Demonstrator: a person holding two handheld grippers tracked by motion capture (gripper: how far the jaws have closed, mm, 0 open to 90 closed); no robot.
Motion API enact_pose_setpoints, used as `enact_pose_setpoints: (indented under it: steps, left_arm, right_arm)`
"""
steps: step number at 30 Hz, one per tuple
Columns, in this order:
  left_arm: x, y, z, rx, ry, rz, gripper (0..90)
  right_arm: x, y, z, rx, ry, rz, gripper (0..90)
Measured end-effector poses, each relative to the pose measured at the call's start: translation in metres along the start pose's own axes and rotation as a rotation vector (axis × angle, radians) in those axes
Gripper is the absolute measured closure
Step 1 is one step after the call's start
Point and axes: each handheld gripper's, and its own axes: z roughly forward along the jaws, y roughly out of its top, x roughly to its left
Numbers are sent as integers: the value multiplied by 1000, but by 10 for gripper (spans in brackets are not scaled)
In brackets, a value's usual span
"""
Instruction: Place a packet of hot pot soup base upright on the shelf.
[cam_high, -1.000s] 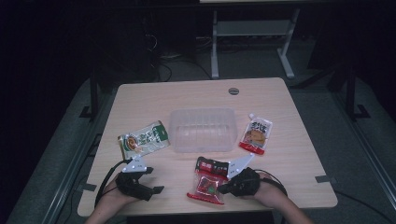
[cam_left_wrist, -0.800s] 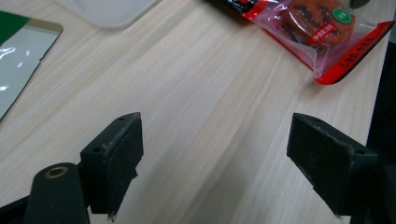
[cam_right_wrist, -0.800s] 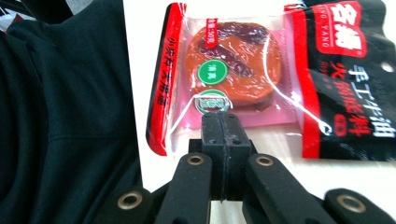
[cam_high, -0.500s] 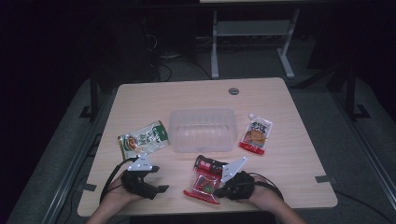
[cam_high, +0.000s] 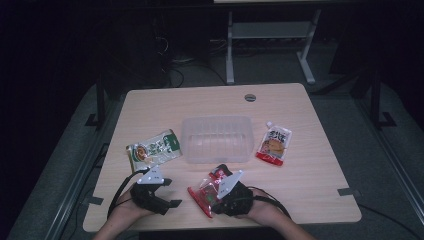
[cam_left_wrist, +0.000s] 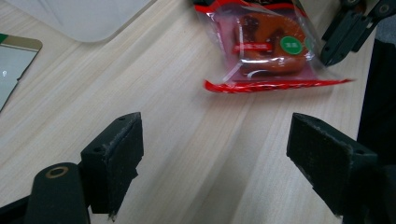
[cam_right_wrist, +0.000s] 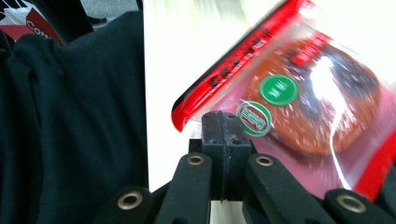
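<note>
My right gripper (cam_right_wrist: 227, 135) pinches the red bag (cam_right_wrist: 299, 98) by its edge, jaws pressed together on the plastic. I hold it there so the snack inside does not get squashed. The bag is at the near side of the table (cam_high: 310, 180), just in front of the clear tub (cam_high: 217, 139), which I think it is meant for. My left gripper (cam_left_wrist: 215, 158) is spread wide and holds nothing, low over bare wood. The green bag (cam_high: 153, 149) lies left of the tub, the pouch (cam_high: 274, 144) right.
</note>
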Motion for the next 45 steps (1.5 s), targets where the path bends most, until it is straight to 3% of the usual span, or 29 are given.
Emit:
enact_pose_setpoints:
  steps: [9,13,14,15,16,17,18,19,22,23,24,27,29,30,31,32,34,37,41,45]
  left_arm:
    - [-1,2,0,-4,-9,2,208]
    - [-2,3,0,-3,-25,-3,252]
    - [-3,4,0,-4,-31,3,269]
    - [-3,4,0,-4,-31,3,293]
    - [-3,5,0,-8,-33,7,320]
    - [-3,5,-1,-16,-34,7,320]
    - [-5,6,-2,-21,-39,6,378]
    - [-5,6,-2,-21,-39,6,400]
    - [-6,9,-4,-34,-40,15,473]
    - [-7,10,-4,-34,-47,15,518]
    - [-8,14,-5,-33,-58,21,617]
    - [-10,18,-3,-36,-61,26,691]
    - [-11,24,-1,-37,-67,30,807]
    - [-12,29,2,-30,-76,49,807]
    - [-12,33,5,-20,-78,56,881]
    - [-13,35,7,-8,-79,60,897]
    - [-15,41,20,46,-95,73,898]
    - [-17,43,30,79,-92,88,898]
    - [-17,42,39,113,-74,110,898]
    - [-18,38,42,115,-69,90,898]
  right_arm:
    - [-3,20,17,-25,-4,-18,898]
    - [-4,15,3,-59,-8,15,892]
    - [-5,10,-8,-72,-23,40,840]
    - [-5,10,-8,-72,-23,40,840]
    - [-4,4,-18,-82,-46,83,734]
    - [-4,4,-18,-82,-46,83,734]
    - [-4,-3,-27,-88,-56,110,618]
    - [-4,-3,-27,-88,-56,110,618]
    - [-4,-14,-40,-84,-94,138,501]
    - [-4,-18,-44,-84,-111,141,475]
    - [-5,-27,-51,-88,-130,175,441]
    - [-6,-35,-56,-94,-160,200,413]
    - [-8,-42,-60,-100,-170,221,395]
    - [-8,-44,-62,-100,-178,228,390]
    - [-8,-49,-64,-100,-182,248,382]
    - [-9,-53,-65,-101,-187,254,373]
    - [-10,-61,-69,-97,-205,281,361]
    - [-11,-65,-73,-110,-218,295,345]
    - [-15,-64,-75,-127,-230,311,308]
    - [-19,-62,-74,-130,-237,317,279]
